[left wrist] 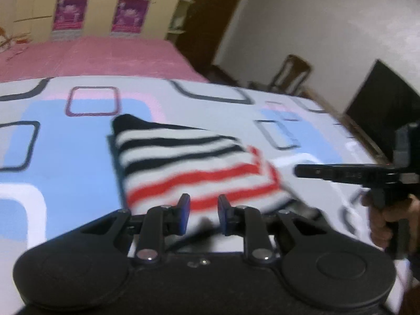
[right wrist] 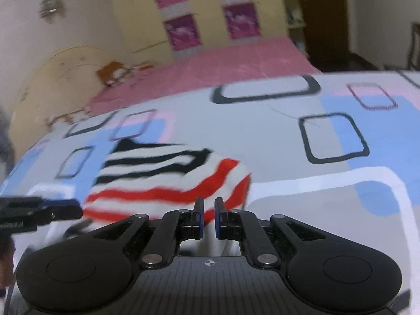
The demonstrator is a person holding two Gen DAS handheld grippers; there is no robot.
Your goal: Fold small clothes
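Each gripper pinches the near hem of the striped garment (left wrist: 183, 162): the left gripper (left wrist: 203, 207) narrowly, the right gripper (right wrist: 209, 210) nearly closed. A clean fold probably needs both corners carried level toward the far edge over the bedsheet (left wrist: 65, 144), landing together

Both tools point forward and downward, side by side. The left tool (left wrist: 204, 207) has a narrow gap between its fingers; the right tool (right wrist: 209, 210) is nearly closed.

The right gripper (right wrist: 209, 216) jaws pinch the striped garment (right wrist: 168, 176) edge.
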